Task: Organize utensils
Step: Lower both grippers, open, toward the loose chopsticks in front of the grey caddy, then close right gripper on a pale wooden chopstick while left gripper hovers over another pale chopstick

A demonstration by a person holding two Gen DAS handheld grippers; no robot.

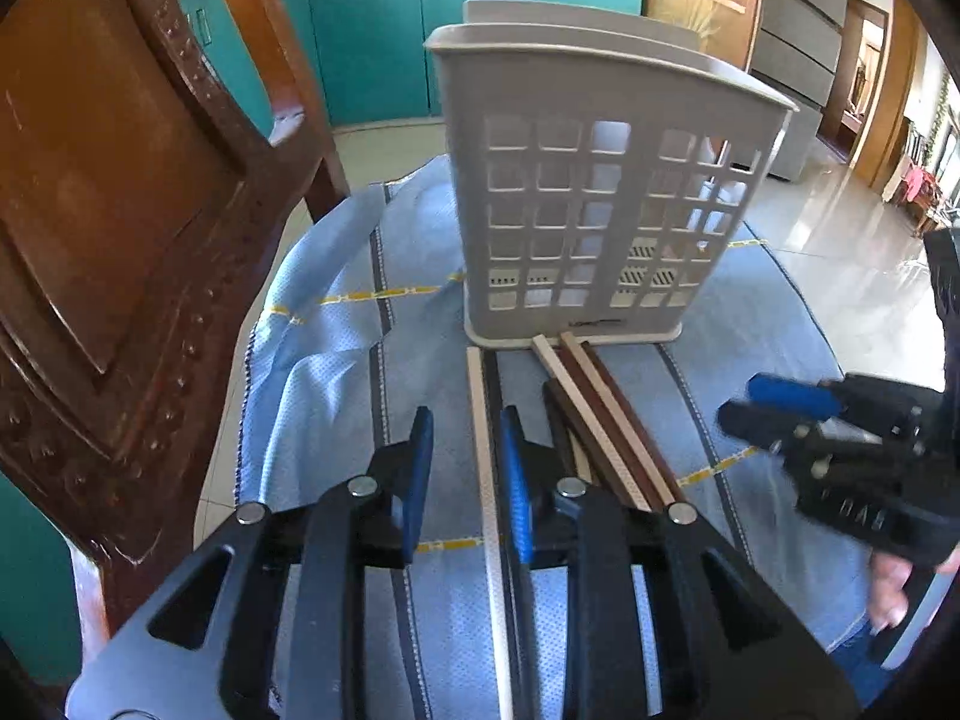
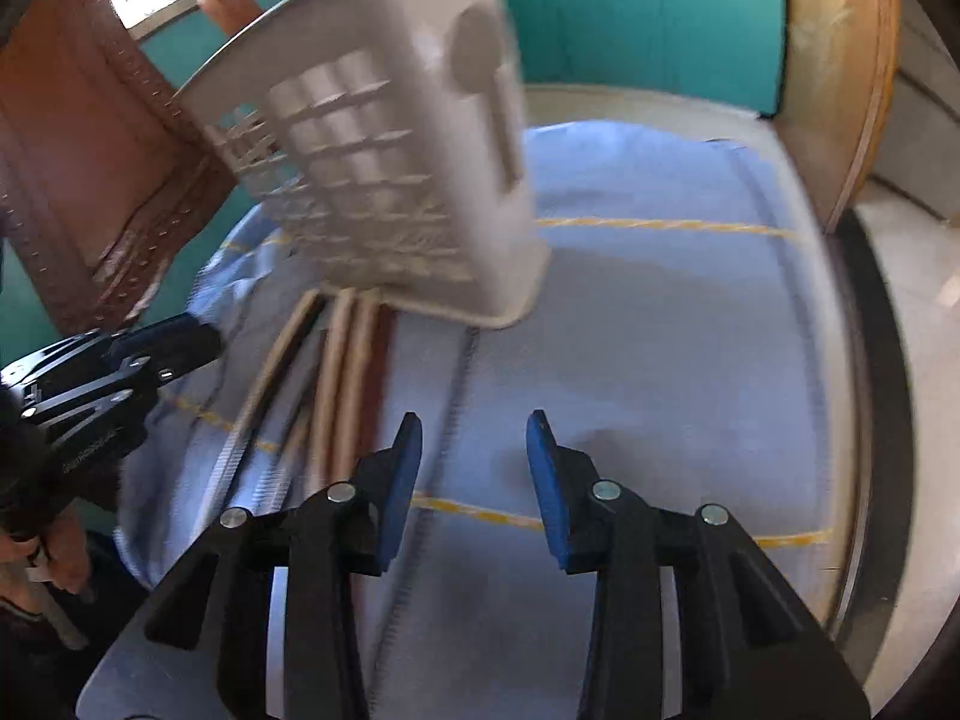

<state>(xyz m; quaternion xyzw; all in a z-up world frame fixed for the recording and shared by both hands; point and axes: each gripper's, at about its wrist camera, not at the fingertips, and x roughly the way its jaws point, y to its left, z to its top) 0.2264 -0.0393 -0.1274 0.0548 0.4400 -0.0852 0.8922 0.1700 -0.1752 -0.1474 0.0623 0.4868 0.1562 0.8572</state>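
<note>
Several long flat sticks (image 1: 606,420), some pale cream, some dark brown, lie in a loose bundle on the cloth at centre frame of the left view, far ends touching the holder's base. One pale stick (image 1: 487,468) lies apart, just left of the bundle. The utensil holder (image 1: 591,192) is beige plastic, a tall box with a square grid cut through its walls, a slotted floor and a flared foot; it stands upright in the upper centre. In the right view it is blurred, with a spoon-shaped cutout on its side wall.

My left gripper (image 1: 465,468), black with blue pads, has a narrow gap between its jaws; the lone pale stick runs up through that gap, close to the right pad (image 1: 515,480), and I cannot tell whether a pad presses on it. My right gripper (image 2: 474,456) is parted wider, with only cloth between the jaws, touching nothing. Part of my hand (image 1: 894,588) shows at lower right of the left view.

The surface is a rounded table under a light blue woven cloth (image 1: 336,372) with dark stripes and yellow lines, rumpled at the left. A carved brown wooden chair (image 1: 120,240) fills the left side. Teal cabinets (image 1: 372,36) run along the back, over a pale glossy tile floor (image 1: 840,252).
</note>
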